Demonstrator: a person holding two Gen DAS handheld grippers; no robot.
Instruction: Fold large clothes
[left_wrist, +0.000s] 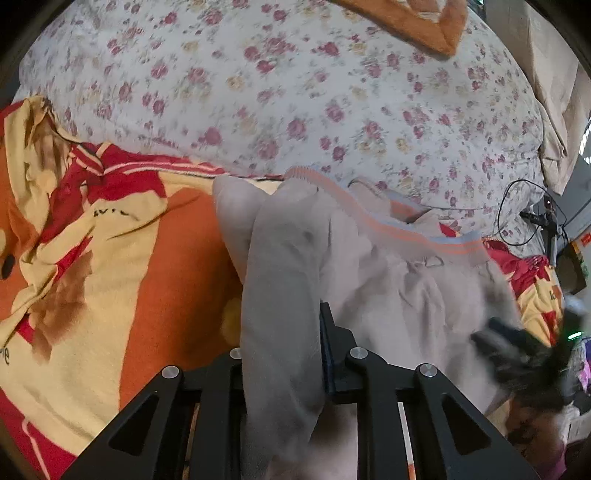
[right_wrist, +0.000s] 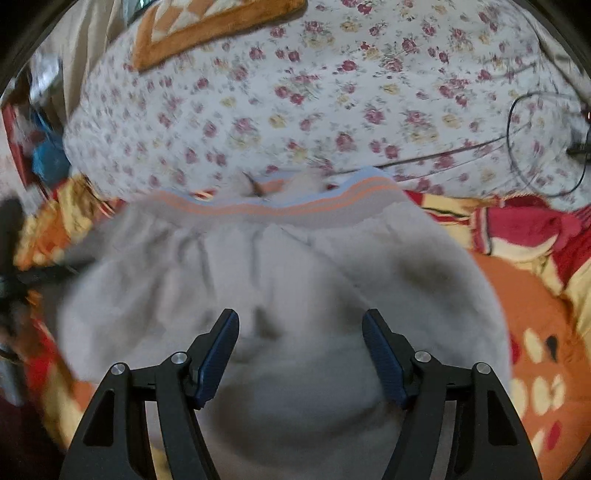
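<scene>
Bare floral sheet (left_wrist: 295, 92) beyond, black cable (left_wrist: 517, 206) far right

dark lettering is showing on the orange and yellow blanket (left_wrist: 122, 258), beside the grey garment (left_wrist: 388, 280), but it is staying too blurred to read.

The grey garment (left_wrist: 388, 280) is a soft, fleecy piece of clothing with a ribbed band (left_wrist: 417, 236) edged in 2 orange stripes and 1 pale blue stripe. It lies spread and rumpled on the orange, yellow and red blanket (left_wrist: 122, 258), its striped band at the blanket's far edge. From the right wrist view the garment (right_wrist: 280, 280) forms a wide, puffy mound creased with shallow folds below the band (right_wrist: 295, 206). 1 long fold of the grey fabric (left_wrist: 280, 295) rises off the blanket as a narrow, upright strip, while the rest stays flat on the blanket.
</scene>
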